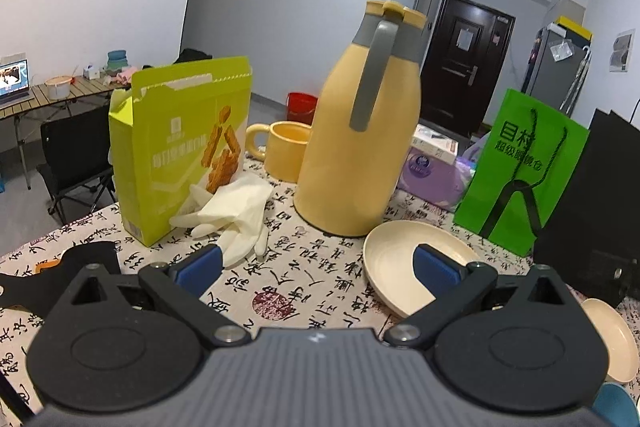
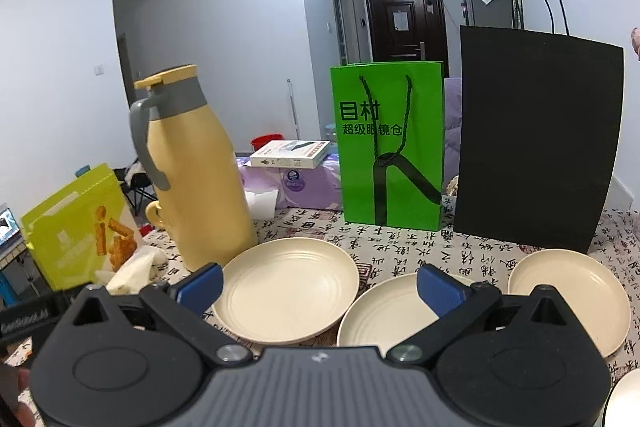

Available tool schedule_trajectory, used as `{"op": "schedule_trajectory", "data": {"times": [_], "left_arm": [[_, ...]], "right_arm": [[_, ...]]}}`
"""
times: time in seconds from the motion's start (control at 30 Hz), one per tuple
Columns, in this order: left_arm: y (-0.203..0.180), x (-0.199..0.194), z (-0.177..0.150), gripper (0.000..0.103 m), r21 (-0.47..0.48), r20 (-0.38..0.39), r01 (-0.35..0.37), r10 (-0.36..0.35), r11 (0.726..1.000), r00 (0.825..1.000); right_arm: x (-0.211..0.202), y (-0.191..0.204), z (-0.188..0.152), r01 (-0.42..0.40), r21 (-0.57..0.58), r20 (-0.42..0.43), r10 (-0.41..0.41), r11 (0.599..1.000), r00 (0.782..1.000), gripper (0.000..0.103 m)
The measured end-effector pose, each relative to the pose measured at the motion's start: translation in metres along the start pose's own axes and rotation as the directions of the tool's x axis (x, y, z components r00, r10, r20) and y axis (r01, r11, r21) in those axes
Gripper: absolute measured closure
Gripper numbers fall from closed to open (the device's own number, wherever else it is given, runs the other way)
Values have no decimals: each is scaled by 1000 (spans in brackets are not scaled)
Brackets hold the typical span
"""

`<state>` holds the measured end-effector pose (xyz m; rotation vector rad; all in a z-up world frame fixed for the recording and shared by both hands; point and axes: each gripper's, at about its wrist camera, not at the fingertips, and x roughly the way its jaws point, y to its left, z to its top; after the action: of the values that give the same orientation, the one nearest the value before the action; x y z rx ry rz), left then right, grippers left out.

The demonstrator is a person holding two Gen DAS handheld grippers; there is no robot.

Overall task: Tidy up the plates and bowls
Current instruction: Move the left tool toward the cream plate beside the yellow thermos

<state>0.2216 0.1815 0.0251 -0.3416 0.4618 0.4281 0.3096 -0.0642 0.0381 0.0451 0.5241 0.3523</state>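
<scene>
Left gripper (image 1: 316, 269) low over calligraphy tablecloth (image 1: 304, 267), jaws spread wide, empty. Right gripper (image 2: 318, 287) likewise wide apart, holding nothing. Three cream plates on cloth: left plate (image 2: 286, 289) near yellow thermos (image 2: 192, 179), middle plate (image 2: 384, 311) just beside it, right plate (image 2: 568, 295) before black bag (image 2: 536, 147).

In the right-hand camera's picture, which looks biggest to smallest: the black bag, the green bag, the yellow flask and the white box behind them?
1. Black bag
2. Green bag and yellow flask: they look alike in size, so no ranking.
3. White box, though it sits farther back, which shrinks it.
</scene>
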Motion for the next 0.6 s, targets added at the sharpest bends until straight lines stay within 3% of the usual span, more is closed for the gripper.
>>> {"op": "schedule_trajectory", "data": {"times": [0.6], "left_arm": [[-19,76,27,0,-88,-126,-72,61,994,990]], "right_arm": [[102,0,25,60,34,-148,-54,998,988,2]]}}
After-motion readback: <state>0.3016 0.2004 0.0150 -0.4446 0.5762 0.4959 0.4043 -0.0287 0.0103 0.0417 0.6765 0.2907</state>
